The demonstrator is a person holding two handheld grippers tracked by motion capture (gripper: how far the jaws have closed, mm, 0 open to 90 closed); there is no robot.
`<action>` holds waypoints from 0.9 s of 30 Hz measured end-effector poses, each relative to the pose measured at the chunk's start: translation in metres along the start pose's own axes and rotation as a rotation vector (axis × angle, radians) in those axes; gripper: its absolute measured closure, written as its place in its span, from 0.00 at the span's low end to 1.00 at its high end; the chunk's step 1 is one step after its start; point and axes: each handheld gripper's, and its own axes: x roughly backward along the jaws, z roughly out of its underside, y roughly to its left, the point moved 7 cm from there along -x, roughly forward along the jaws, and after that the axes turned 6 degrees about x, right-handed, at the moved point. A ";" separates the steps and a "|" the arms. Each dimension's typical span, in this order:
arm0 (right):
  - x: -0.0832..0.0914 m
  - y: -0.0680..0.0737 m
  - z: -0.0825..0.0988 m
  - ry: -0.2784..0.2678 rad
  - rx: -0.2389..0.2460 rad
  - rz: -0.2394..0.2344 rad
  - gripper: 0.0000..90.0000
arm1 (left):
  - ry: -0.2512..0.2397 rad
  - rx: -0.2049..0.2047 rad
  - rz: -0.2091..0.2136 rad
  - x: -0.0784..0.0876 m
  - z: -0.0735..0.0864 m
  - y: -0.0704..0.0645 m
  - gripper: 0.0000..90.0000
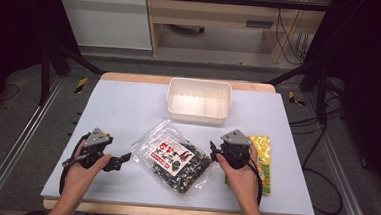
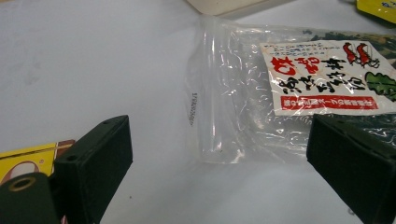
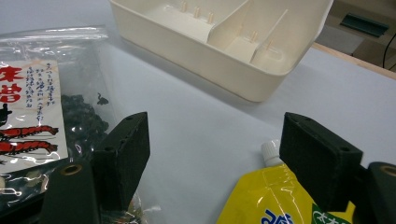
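Closing in with nothing moved yet, we hold our left gripper [image 1: 116, 162] and right gripper [image 1: 215, 152] wide open and empty beside the seaweed bag [image 1: 175, 156], lying flat mid-table, with the white bin [image 1: 199, 100] empty.

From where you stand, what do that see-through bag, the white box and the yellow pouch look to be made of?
The see-through bag looks like thin glossy plastic film: it crinkles, glints and shows dark bits inside, with what seems a paper label. The white box looks like rigid, matte moulded plastic, with built-in dividers. The yellow pouch seems soft, shiny printed plastic or foil laminate, with a white cap.
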 end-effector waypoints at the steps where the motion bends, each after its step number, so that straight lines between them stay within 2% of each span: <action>1: 0.000 0.001 0.000 0.005 0.005 0.002 0.28 | 0.020 0.003 0.007 -0.001 0.001 0.000 0.08; 3: -0.001 0.001 0.002 0.018 0.010 0.002 0.27 | 0.028 0.007 0.012 -0.003 0.002 0.000 0.10; 4: -0.001 0.001 0.003 0.026 0.001 0.002 0.27 | 0.056 -0.002 0.027 -0.006 0.005 -0.003 0.11; 6: -0.002 0.000 0.004 0.036 -0.008 0.000 0.26 | 0.073 -0.038 0.012 -0.006 0.005 -0.005 0.13; 7: -0.002 0.000 0.005 0.041 -0.015 -0.001 0.26 | 0.073 -0.038 0.012 -0.006 0.005 -0.005 0.14; 10: -0.002 -0.001 0.007 0.051 -0.017 -0.004 0.26 | 0.078 -0.080 -0.012 -0.005 0.005 -0.007 0.14; 13: -0.002 -0.002 0.007 0.055 -0.021 -0.003 0.26 | 0.102 -0.103 -0.019 -0.006 0.008 -0.008 0.14; 22: -0.003 -0.002 0.009 0.070 -0.028 -0.011 0.26 | 0.159 -0.125 -0.030 -0.008 0.018 -0.011 0.18; 27: -0.005 -0.001 0.010 0.084 -0.032 -0.018 0.26 | 0.191 -0.108 -0.016 -0.009 0.023 -0.008 0.23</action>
